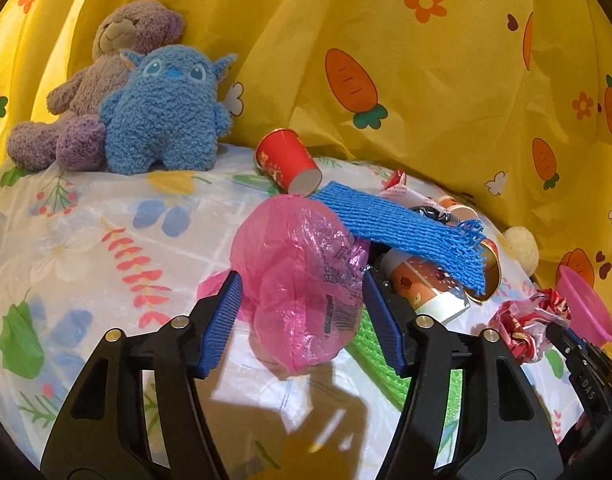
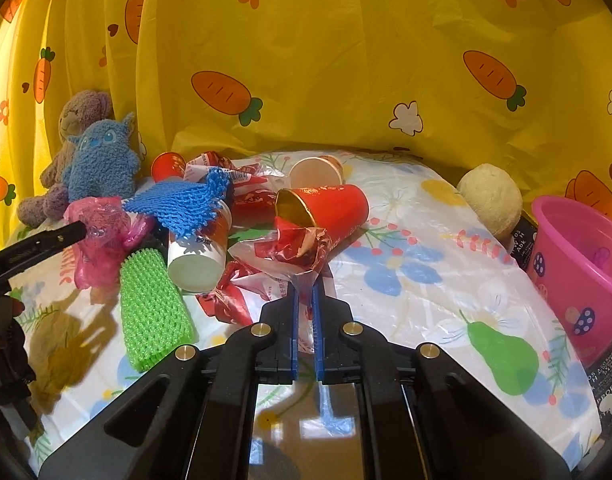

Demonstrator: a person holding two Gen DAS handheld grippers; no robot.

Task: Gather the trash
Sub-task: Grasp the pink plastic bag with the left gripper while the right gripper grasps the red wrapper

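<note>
A pile of trash lies on the flowered tablecloth (image 2: 425,264). My left gripper (image 1: 302,300) is open, its jaws on either side of a crumpled pink plastic bag (image 1: 294,272), which also shows in the right wrist view (image 2: 102,232). My right gripper (image 2: 305,300) is shut on a red and clear plastic wrapper (image 2: 298,248), seen in the left wrist view (image 1: 525,324). A pink bin (image 2: 577,264) stands at the right. A blue foam net (image 1: 401,232) lies over paper cups (image 1: 433,284). A red cup (image 2: 325,208) lies on its side.
A green foam net (image 2: 154,304) lies beside the pile. A purple teddy bear (image 1: 106,80) and a blue plush toy (image 1: 166,112) sit at the back left. A beige ball (image 2: 491,198) rests by the yellow carrot-print curtain (image 2: 345,60).
</note>
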